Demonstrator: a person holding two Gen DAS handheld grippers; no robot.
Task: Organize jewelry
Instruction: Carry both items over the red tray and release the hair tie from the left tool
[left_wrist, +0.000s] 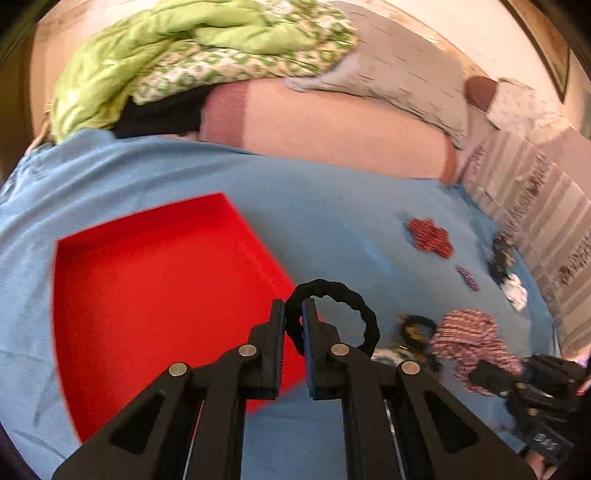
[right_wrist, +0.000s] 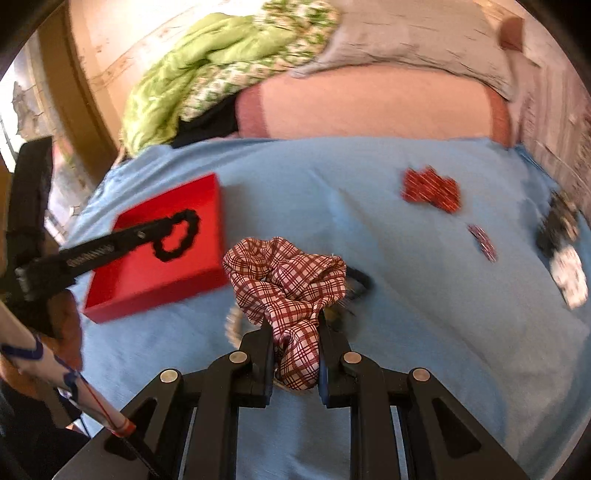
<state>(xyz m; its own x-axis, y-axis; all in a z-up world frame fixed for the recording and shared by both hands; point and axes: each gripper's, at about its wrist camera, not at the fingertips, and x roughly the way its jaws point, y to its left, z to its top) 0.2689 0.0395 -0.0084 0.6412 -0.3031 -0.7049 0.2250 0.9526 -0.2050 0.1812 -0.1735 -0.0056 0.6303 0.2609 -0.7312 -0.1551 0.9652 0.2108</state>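
My left gripper (left_wrist: 294, 314) is shut on a black braided hair tie (left_wrist: 354, 299), held above the near right corner of the red tray (left_wrist: 147, 288). From the right wrist view the same left gripper (right_wrist: 166, 227) hangs over the red tray (right_wrist: 207, 206) with the black tie (right_wrist: 184, 236) looped at its tip. My right gripper (right_wrist: 293, 326) is shut on a red-and-white plaid scrunchie (right_wrist: 288, 280), lifted above the blue sheet (right_wrist: 369, 369). The plaid scrunchie (left_wrist: 469, 332) and right gripper (left_wrist: 480, 373) also show low right in the left wrist view.
On the blue sheet (left_wrist: 258, 192) lie a red patterned scrunchie (left_wrist: 430, 236), a small striped clip (left_wrist: 467, 277), dark and white pieces (left_wrist: 508, 266) at the right, and dark and yellow ties (left_wrist: 415, 328). A green quilt (left_wrist: 166, 55) and pillows lie beyond.
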